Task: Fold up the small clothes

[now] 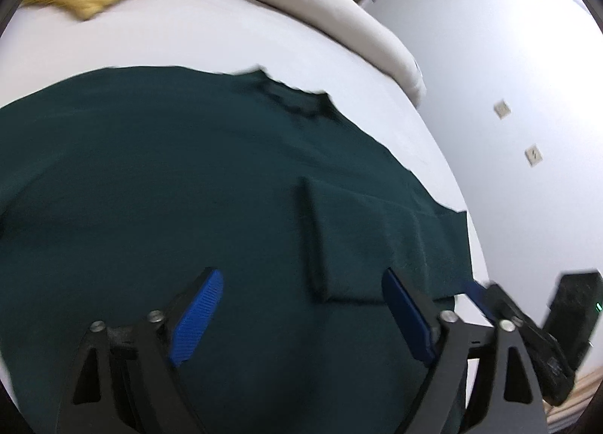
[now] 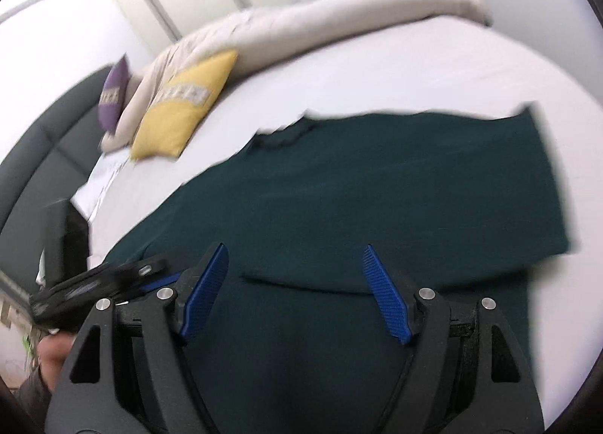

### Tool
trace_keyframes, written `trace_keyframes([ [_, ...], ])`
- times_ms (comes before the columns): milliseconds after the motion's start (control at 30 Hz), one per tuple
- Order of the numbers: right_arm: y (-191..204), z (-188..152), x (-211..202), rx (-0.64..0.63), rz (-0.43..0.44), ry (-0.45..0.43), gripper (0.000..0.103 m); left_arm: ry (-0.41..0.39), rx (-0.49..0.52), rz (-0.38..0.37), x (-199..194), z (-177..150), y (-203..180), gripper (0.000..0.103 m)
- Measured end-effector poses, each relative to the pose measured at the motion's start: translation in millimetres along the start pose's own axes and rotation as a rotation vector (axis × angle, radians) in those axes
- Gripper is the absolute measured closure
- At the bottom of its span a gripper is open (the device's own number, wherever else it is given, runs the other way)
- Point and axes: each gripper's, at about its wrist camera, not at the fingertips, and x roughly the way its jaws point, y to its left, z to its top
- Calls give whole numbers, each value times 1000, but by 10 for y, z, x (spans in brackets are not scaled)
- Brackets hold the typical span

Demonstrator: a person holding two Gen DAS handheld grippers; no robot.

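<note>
A dark green T-shirt (image 1: pixel 188 178) lies spread on the white bed, collar (image 1: pixel 290 95) away from me. One sleeve is folded in over the body (image 1: pixel 350 238). My left gripper (image 1: pixel 301 279) is open above the shirt's near part, holding nothing. The right gripper's tip shows at the left wrist view's right edge (image 1: pixel 501 302). In the right wrist view the shirt (image 2: pixel 377 189) fills the middle, with a fold edge (image 2: pixel 301 285) between the fingers. My right gripper (image 2: pixel 296 257) is open and empty above it. The left gripper (image 2: pixel 109 283) shows at lower left.
A yellow cushion (image 2: pixel 184 106) and a purple cushion (image 2: pixel 113 95) lie at the bed's head beside a rolled beige duvet (image 2: pixel 320 16). The white sheet (image 1: pixel 188 31) surrounds the shirt. A dark headboard (image 2: pixel 41 155) stands left, and a white wall (image 1: pixel 508 57) with sockets right.
</note>
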Motion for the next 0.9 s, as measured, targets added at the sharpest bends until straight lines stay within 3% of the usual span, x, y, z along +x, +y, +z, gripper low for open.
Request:
trace_keyframes([
  [67, -290, 43, -206, 43, -28, -37, 30, 41, 28, 23, 245, 91, -115, 40],
  [167, -796, 48, -437, 113, -89, -76, 30, 48, 73, 83, 463, 177, -235, 49],
  [200, -951, 61, -487, 141, -106, -81, 30, 44, 93, 108, 495, 205, -277, 56],
  [233, -1048, 2, -541, 166, -119, -85, 30, 44, 107, 130, 504, 228, -306, 75],
  [267, -1207, 26, -550, 196, -134, -88, 30, 38, 104, 142, 478, 246, -308, 84],
  [333, -1410, -16, -614, 233, -152, -99, 30, 21, 108, 134, 399, 261, -309, 93],
  [467, -1738, 8, -604, 268, -157, -103, 30, -33, 146, 127, 191, 302, -337, 94],
  [633, -1747, 298, -212, 258, -163, -69, 30, -153, 135, 98, -205, 423, -216, 94],
  [900, -1721, 740, 365, 250, -192, -8, 33, -158, 7, 178, -214, 548, 519, 94],
])
